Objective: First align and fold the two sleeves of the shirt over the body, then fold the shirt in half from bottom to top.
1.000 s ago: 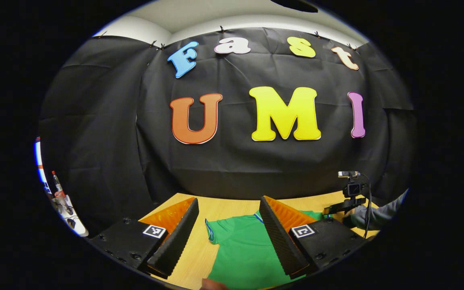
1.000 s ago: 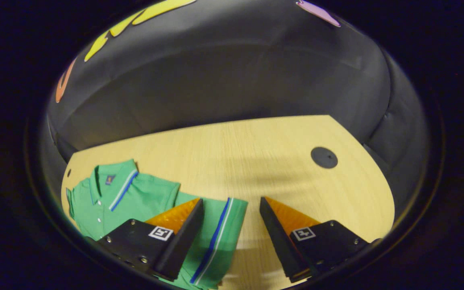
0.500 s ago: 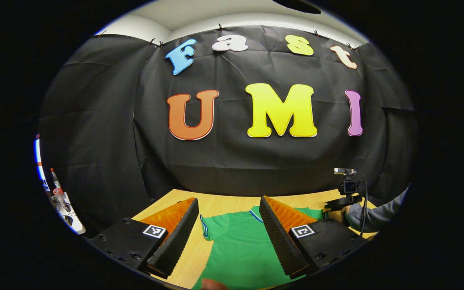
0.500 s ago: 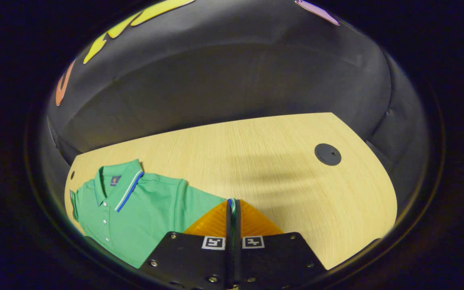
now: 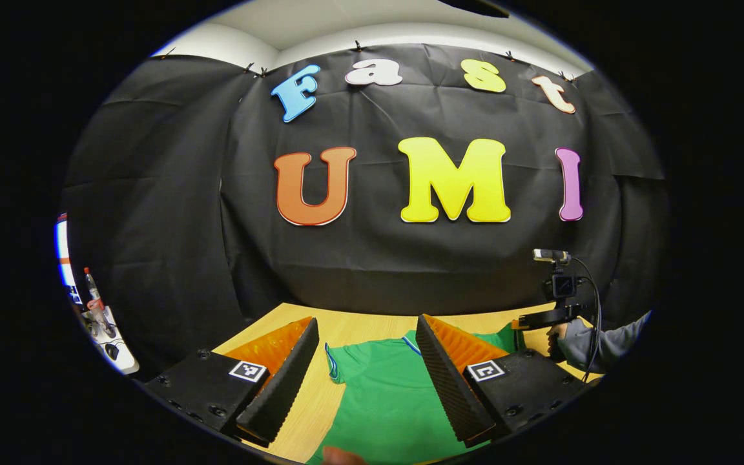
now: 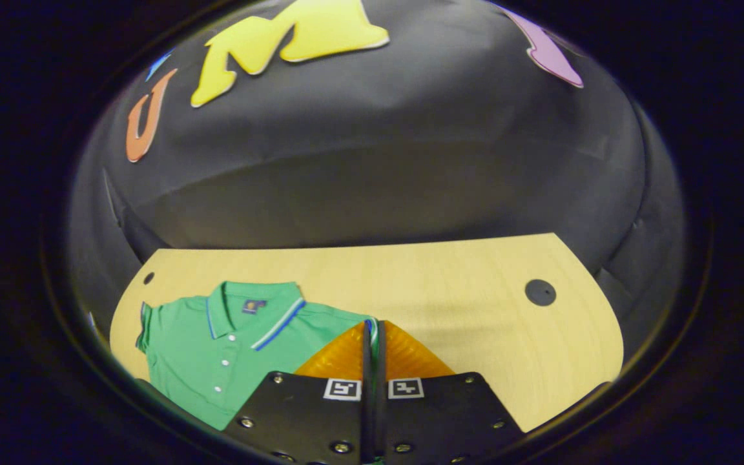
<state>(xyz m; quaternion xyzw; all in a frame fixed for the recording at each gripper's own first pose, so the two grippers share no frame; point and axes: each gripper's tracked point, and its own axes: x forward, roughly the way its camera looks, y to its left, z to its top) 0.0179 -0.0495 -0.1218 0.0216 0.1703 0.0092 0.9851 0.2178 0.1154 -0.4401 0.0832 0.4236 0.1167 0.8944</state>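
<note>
Pinching the striped cuff of the right sleeve (image 6: 370,329), the right gripper (image 6: 372,342) has its fingers clenched on the fabric; a sliver of the cuff's stripe shows between the tips. To do this step well, I judge the sleeve should be carried across in a low arc toward the placket, with the cuff edge kept parallel to the side seam, and set down flat before the fingers let go, so no ridge forms at the shoulder. Lifting too high would likely drag the body of the shirt (image 6: 217,349) off its line.

The left gripper (image 5: 365,361) hangs with fingers wide apart over the shirt's left side, gripping nothing; the left sleeve (image 5: 340,358) lies just beyond its tips on the table (image 5: 352,326), ready for the matching fold. At the right of the left gripper view, a sleeved hand (image 5: 572,339) holds the other tool.

The shirt lies flat, front up, on the near-left part of the table. Its long axis runs from the near edge away toward the cloth wall, collar (image 6: 252,310) at the far end, hem nearest the person. A dark round cap (image 6: 540,292) sits well apart, far right.
</note>
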